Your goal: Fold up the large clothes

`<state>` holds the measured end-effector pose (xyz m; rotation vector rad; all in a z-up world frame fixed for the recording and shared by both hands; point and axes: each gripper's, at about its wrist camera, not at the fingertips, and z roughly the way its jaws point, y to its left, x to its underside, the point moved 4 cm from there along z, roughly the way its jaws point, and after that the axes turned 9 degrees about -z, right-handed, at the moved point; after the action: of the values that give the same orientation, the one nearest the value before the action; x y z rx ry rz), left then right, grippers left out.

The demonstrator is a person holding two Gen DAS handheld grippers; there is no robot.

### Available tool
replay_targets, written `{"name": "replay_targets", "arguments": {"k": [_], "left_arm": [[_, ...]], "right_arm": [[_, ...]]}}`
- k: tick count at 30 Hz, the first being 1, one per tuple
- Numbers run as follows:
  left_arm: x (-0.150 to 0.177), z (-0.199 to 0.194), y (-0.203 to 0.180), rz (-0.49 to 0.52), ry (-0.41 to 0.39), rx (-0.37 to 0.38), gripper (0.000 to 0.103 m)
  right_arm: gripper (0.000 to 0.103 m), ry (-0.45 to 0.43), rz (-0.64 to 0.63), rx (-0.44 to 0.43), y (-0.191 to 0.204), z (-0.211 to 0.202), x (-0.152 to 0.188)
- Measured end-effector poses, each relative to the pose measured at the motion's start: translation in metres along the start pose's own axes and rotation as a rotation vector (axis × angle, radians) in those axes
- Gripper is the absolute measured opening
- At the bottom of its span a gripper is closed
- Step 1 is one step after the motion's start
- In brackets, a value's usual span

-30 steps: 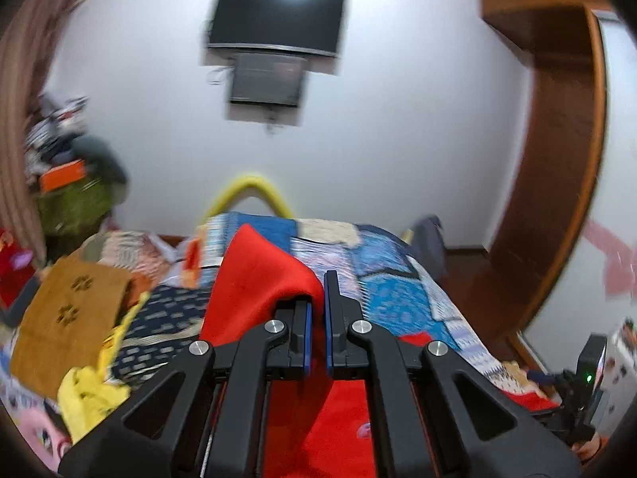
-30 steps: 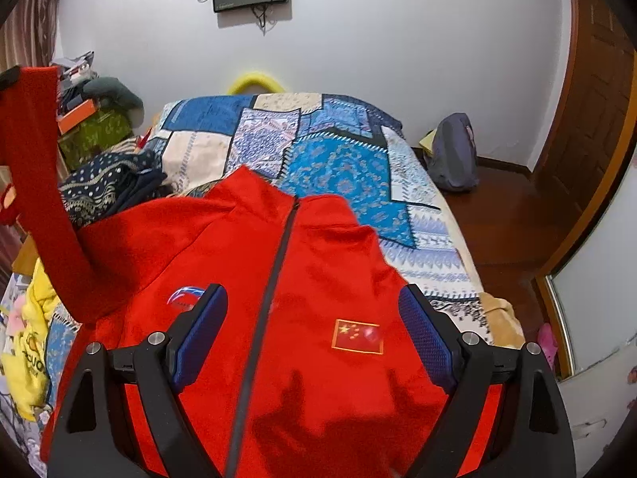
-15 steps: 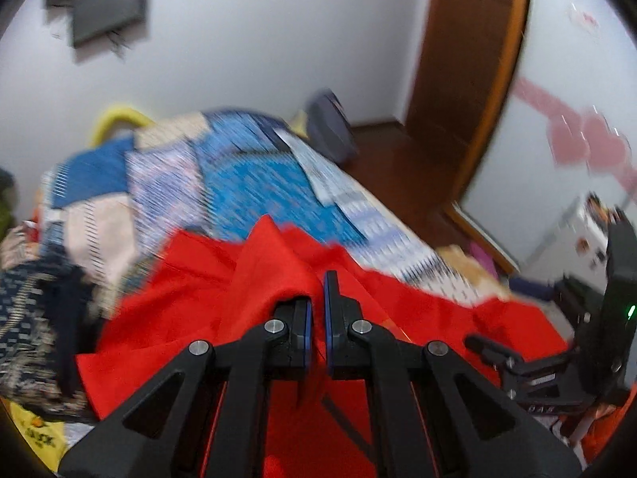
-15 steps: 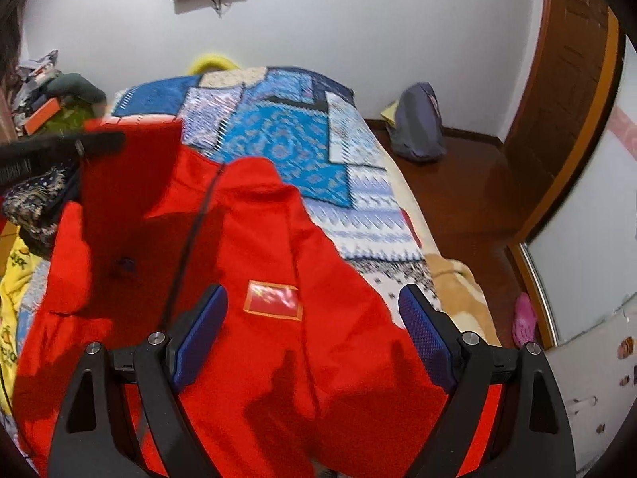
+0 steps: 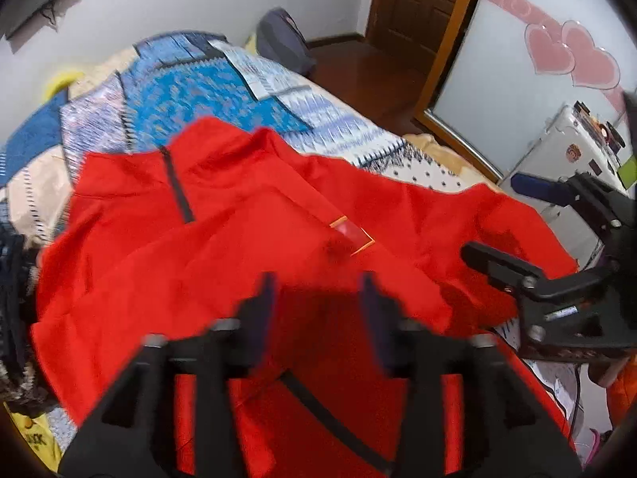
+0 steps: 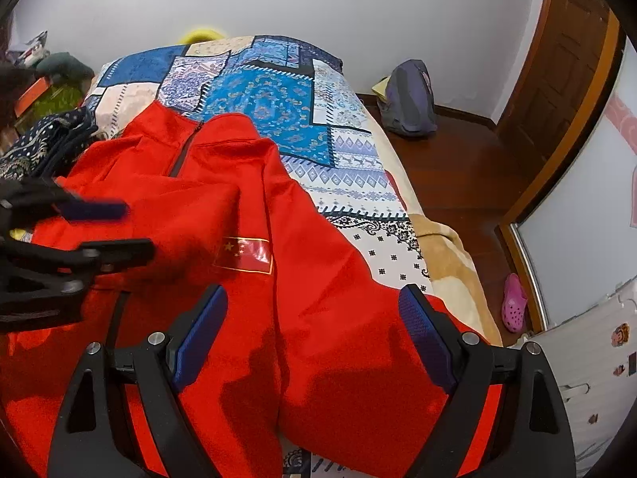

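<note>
Red zip-front jacket [image 6: 247,215] lies front-up on the bed, on the patchwork bedspread [image 6: 278,103]. Collar toward the far end of the bed, hem toward the cameras. Dark zipper [image 6: 184,155] shows below the collar; flag patch [image 6: 243,255] on the chest. One sleeve lies folded across the chest, covering most of the zipper line.

Left claw [image 5: 318,298]: fingers apart, nothing between them, hovering just above the folded sleeve. Motion blur in this view; contact with the cloth cannot be judged.

Right claw [image 6: 314,330]: fingers wide apart, empty, held over the lower part of the jacket on the flag-patch side. Its blue pads [image 6: 199,334] are clear of the fabric. From the left wrist view the same claw [image 5: 513,231] appears at the right edge of the jacket, also spread.

Surroundings: dark patterned garment [image 6: 43,143] beside the jacket's shoulder at the bed's left side; grey-purple backpack [image 6: 408,99] on the wooden floor by the wall; pink clog [image 6: 514,302] near the mirrored door; yellow cloth [image 5: 34,434] at the near left bed edge.
</note>
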<state>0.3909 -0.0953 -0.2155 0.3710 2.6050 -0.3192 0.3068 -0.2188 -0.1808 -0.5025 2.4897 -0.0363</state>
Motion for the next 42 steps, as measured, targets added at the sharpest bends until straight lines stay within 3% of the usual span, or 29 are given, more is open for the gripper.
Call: {"name": "replay_targets", "arguments": {"k": [3,6,8,10,16,21,25,30,33,35,37,42], "left_arm": [[-0.004,-0.03,0.013,-0.01,-0.071,-0.015,0.067],[-0.004,-0.069,0.043,-0.052,-0.152,-0.076,0.078],[0.004,-0.095,0.073,-0.075,-0.205,-0.16,0.086],[0.016,-0.11,0.101,-0.091,-0.224,-0.236,0.087],[0.079,-0.118,0.187,-0.205,-0.133,-0.391,0.088],[0.141,-0.102,0.233,-0.31,-0.028,-0.433,0.087],[0.183,-0.081,0.251,-0.383,0.041,-0.404,0.087],[0.191,-0.054,0.246,-0.365,0.07,-0.384,0.088],[0.185,-0.037,0.243,-0.353,0.075,-0.411,0.088],[0.178,-0.034,0.244,-0.353,0.049,-0.441,0.088],[0.172,-0.032,0.246,-0.364,0.04,-0.453,0.088],[0.166,-0.034,0.254,-0.387,0.005,-0.498,0.088]], "right_arm": [[0.086,-0.016,-0.015,-0.009,0.006,-0.003,-0.006],[0.086,-0.037,-0.044,-0.024,0.017,-0.006,-0.014],[0.086,-0.047,-0.07,-0.037,0.027,-0.005,-0.02],[0.086,-0.044,-0.093,-0.052,0.037,-0.001,-0.025],[0.084,0.027,-0.171,-0.139,0.077,0.03,-0.029],[0.083,0.098,-0.19,-0.181,0.101,0.06,-0.022],[0.074,0.141,-0.199,-0.18,0.112,0.078,-0.023],[0.064,0.164,-0.197,-0.162,0.118,0.094,-0.027],[0.043,0.162,-0.194,-0.174,0.119,0.098,-0.029],[0.02,0.16,-0.19,-0.192,0.12,0.099,-0.029],[0.011,0.151,-0.194,-0.171,0.119,0.096,-0.03],[0.009,0.07,-0.201,-0.132,0.111,0.072,-0.042]]}}
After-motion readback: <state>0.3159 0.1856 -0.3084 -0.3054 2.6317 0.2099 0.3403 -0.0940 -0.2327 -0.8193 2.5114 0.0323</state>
